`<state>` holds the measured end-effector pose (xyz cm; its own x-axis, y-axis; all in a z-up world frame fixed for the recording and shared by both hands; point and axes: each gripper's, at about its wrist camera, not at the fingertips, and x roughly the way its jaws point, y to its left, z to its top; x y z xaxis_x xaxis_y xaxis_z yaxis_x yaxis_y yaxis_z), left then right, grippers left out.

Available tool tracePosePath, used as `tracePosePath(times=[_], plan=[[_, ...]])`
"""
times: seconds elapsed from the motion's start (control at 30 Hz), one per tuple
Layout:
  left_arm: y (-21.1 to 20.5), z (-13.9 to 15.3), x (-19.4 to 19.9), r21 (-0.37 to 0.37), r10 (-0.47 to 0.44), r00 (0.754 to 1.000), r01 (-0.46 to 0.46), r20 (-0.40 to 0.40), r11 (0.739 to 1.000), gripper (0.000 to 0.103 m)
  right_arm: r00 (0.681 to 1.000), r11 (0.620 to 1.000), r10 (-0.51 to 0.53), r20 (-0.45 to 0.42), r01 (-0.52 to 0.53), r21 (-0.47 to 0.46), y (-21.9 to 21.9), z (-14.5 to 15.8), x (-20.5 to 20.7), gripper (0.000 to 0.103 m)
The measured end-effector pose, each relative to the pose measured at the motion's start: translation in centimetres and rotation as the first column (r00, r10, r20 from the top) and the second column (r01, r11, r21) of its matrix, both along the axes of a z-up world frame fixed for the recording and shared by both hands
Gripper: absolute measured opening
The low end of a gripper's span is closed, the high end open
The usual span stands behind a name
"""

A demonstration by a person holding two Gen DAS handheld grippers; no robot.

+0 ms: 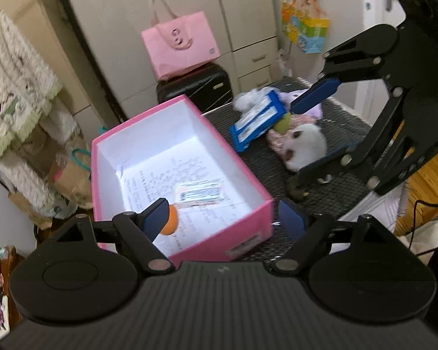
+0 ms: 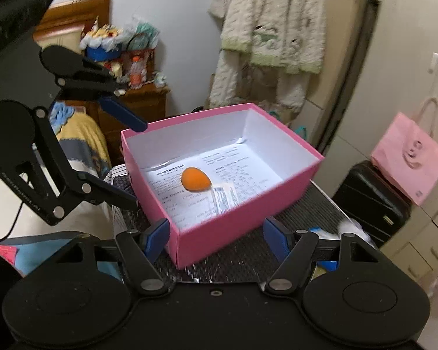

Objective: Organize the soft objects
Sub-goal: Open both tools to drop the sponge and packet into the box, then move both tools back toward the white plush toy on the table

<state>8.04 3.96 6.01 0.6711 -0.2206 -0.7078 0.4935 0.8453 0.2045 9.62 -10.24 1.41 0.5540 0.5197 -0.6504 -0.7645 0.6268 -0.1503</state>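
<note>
A pink box stands open on the dark mesh table. In it lie printed paper, an orange egg-shaped sponge and a small white packet. My left gripper is open and empty over the box's near corner. My right gripper is open and empty at the box's near wall; in the left wrist view it hangs over a pile of soft things: a white plush, a blue tissue pack, a green ball and white fluff.
A black suitcase with a pink bag stands behind the table by cream cupboards. Fleece clothes hang on the wall. A bed and a wooden nightstand are to the left. A paper bag sits on the floor.
</note>
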Motion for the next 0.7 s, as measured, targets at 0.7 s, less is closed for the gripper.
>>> tracePosePath(times=[0.7], plan=[[-11.2,-3.2,-2.4,-0.026,-0.271,0.962,0.27,-0.028,0.962,0.091,0.985,0.973,-0.17,0.009,0.167,0.159,-12.1,-4.9,-7.1,0.087]])
